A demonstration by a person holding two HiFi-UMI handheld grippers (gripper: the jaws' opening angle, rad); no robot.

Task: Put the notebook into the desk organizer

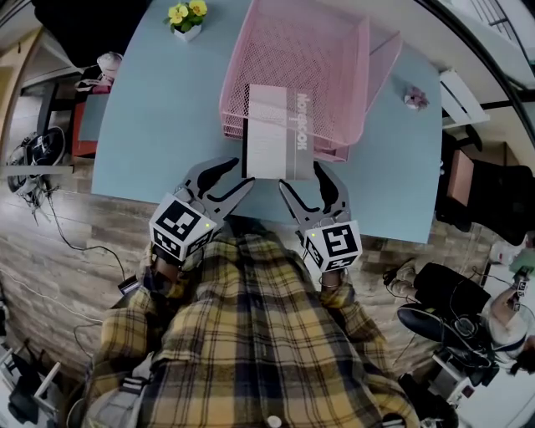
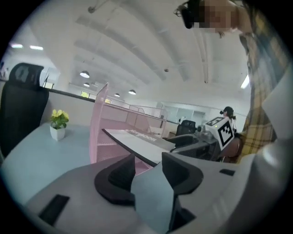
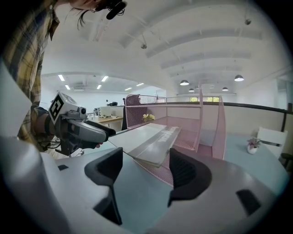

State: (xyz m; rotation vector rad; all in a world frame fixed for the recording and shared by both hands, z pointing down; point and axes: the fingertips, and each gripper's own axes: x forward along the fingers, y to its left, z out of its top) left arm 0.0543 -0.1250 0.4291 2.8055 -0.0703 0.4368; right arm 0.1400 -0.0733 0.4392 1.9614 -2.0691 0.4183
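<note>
1. A pale blue table [image 1: 159,109] stands on a wood-look floor.
2. A pink mesh desk organizer [image 1: 347,75] sits on the table.
3. The notebook [image 1: 276,134] lies with its far part inside the organizer and its near end jutting over the front rim.
4. The left gripper [image 1: 242,172] and right gripper [image 1: 301,177] flank that near end, both with jaws spread and pinching nothing.
5. A small pot of yellow flowers [image 1: 186,18] stands at the table's far left.

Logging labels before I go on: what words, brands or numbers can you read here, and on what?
"Notebook", as best I can read it, small and sideways: on the grey band of the notebook.
Square markers on the cubes of the left gripper and right gripper: patterns only, no letters.
Nothing else is readable.
</note>
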